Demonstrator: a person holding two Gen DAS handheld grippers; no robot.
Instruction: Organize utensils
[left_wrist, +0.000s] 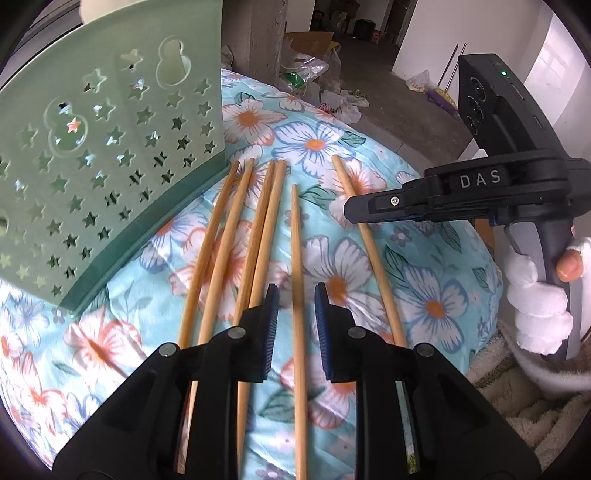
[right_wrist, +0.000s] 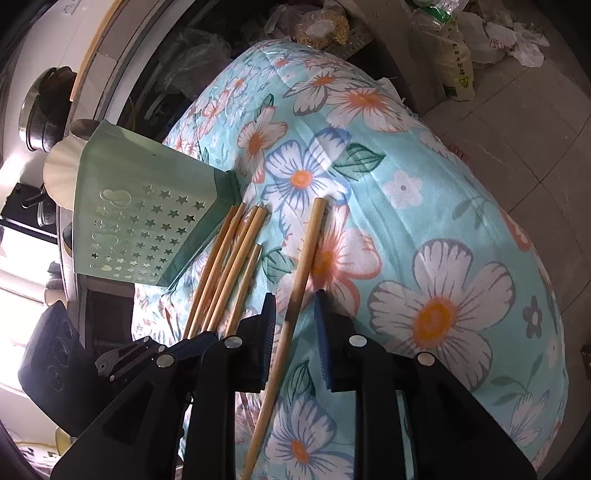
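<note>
Left gripper (left_wrist: 295, 310): jaws apart over one chopstick (left_wrist: 298, 295)
Right gripper (right_wrist: 295, 317): jaws apart, astride the far-right chopstick (right_wrist: 301, 273)
Handling: probably light, stiff, smooth; pinch mid-shaft

Six wooden chopsticks (left_wrist: 258, 254) lie side by side on a floral cloth (left_wrist: 424, 295), running from 6 toward 12 o'clock. The left gripper (left_wrist: 295, 306) hangs over them, its jaws apart around one chopstick (left_wrist: 297, 295). A green star-perforated holder (left_wrist: 110, 155) stands at 10 o'clock. At 3 o'clock, a gloved hand (left_wrist: 535, 295) grasps the right gripper (left_wrist: 369, 210).
</note>
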